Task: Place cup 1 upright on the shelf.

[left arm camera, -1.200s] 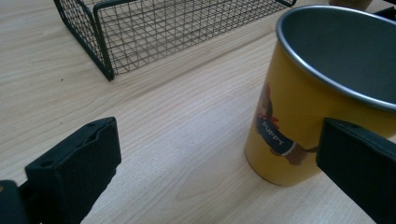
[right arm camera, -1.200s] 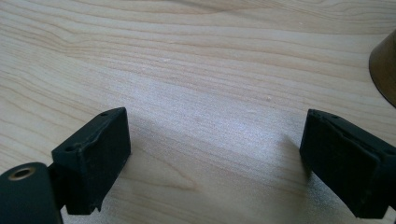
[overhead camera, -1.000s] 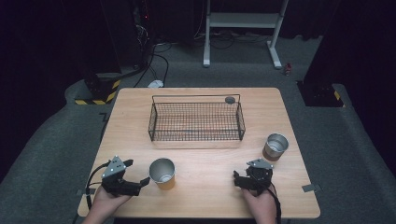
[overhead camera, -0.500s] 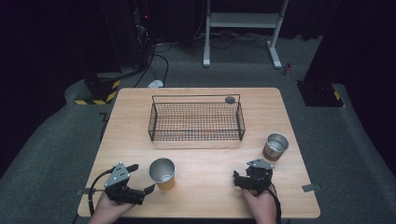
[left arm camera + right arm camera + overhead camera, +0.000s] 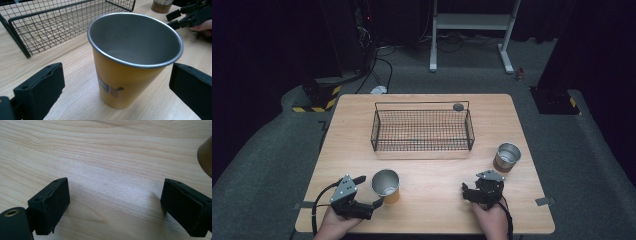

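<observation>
The desk (image 5: 427, 170) has a light wooden top and stands on a grey carpet floor (image 5: 267, 165). Behind it the room is very dark. A white metal stand (image 5: 472, 30) is at the back, black cables (image 5: 382, 60) lie on the floor, and a yellow-black striped block (image 5: 314, 100) is at the left.

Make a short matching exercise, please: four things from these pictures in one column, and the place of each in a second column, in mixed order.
Things:
1. orange cup
2. brown cup
3. wire basket
4. right gripper

Places:
A. middle of the table, toward the far edge
B. between the open jaws of the left gripper
C. near right part of the table, over bare wood
D. right side, beyond the right gripper

Pairs: 1-B, 2-D, 3-A, 4-C
</observation>
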The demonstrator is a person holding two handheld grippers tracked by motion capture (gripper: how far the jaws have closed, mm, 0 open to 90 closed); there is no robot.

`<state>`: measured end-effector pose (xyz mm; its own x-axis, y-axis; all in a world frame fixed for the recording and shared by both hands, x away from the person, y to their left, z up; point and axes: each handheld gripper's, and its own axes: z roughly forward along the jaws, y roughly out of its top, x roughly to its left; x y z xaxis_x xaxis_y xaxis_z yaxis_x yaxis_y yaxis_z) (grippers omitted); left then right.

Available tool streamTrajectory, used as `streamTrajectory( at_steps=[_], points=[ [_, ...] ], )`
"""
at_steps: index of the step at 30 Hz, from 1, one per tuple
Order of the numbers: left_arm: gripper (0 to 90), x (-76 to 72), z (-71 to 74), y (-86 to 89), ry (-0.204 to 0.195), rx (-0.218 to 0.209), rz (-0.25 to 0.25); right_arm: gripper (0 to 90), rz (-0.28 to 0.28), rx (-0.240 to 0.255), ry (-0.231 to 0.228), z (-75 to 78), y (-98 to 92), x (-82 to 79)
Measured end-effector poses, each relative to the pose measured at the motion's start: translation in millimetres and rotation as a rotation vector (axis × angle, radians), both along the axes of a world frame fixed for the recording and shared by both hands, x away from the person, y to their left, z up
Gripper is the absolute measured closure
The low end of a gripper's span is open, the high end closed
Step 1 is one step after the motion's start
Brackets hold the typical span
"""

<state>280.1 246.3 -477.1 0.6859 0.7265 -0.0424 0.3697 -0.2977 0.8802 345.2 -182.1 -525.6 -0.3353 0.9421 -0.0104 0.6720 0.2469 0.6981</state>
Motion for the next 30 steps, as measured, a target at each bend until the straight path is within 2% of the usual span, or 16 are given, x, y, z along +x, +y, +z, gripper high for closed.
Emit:
streamTrajectory(
  at_steps=[4,6,8,15,19,24,30],
  points=[
    [0.5,0.8,-1.5,-3.7,0.009,-0.010,-0.003,8.7,0.000,0.000,0.000,0.0,0.0,0.0],
    [0.5,1.8,-1.7,-5.0,-0.003,-0.010,-0.005,8.7,0.000,0.000,0.000,0.0,0.0,0.0],
    [0.5,3.4,-2.6,-6.1,0.006,-0.026,-0.014,8.8,0.000,0.000,0.000,0.0,0.0,0.0],
    [0.6,4.6,-5.0,-13.4,-0.009,-0.012,-0.028,8.8,0.001,-0.002,-0.002,0.0,-0.1,0.0],
    [0.5,4.7,-6.1,-17.6,-0.018,-0.021,-0.039,8.8,0.000,-0.001,-0.001,0.0,-0.1,-0.1],
    [0.5,9.4,-9.6,-23.0,0.016,-0.050,-0.058,8.8,0.000,-0.002,-0.001,0.0,-0.1,-0.1],
    [0.5,12.3,-8.6,-28.6,-0.009,-0.041,-0.053,8.8,-0.001,-0.002,-0.001,0.0,0.0,-0.1]
  ],
)
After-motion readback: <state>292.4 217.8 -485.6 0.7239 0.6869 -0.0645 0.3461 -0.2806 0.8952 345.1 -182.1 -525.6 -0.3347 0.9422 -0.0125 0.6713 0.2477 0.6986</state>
